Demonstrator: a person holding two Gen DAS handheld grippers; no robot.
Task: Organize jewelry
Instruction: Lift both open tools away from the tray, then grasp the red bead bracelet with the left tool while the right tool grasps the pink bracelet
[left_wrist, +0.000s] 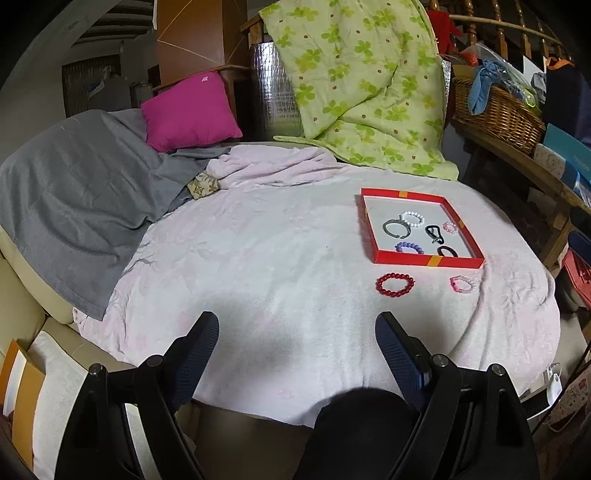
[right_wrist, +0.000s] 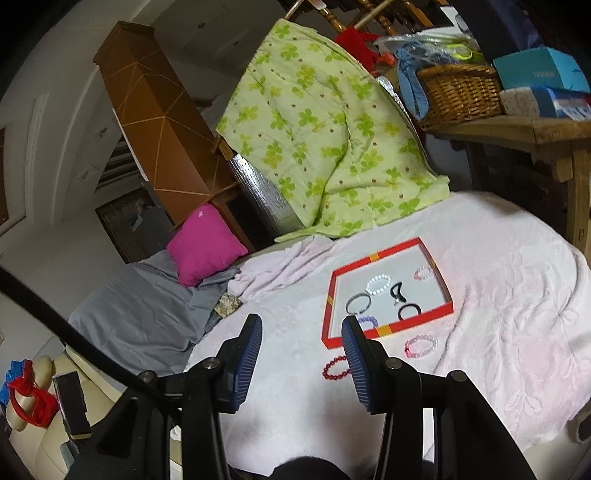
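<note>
Setting: pale pink blanket spread over a bed; grey sheet and magenta pillow at far left, green floral quilt draped at far centre, wicker basket on a wooden shelf at far right.
Tray: red shallow box w/ white floor, lying flat on blanket, right of centre.
Inside tray: white bead bracelet, grey bangle, purple bead bracelet, small pink bracelet, black clip, black hair tie.
Outside tray: red bead bracelet and pink bead bracelet, both on blanket just beside tray's near wall, apart from each other.
Left gripper: jaws wide apart, nothing between, over bare blanket, near-left of tray.
Right gripper: jaws parted, holding nothing; red bracelet lies just right of its right finger, no contact visible.
</note>
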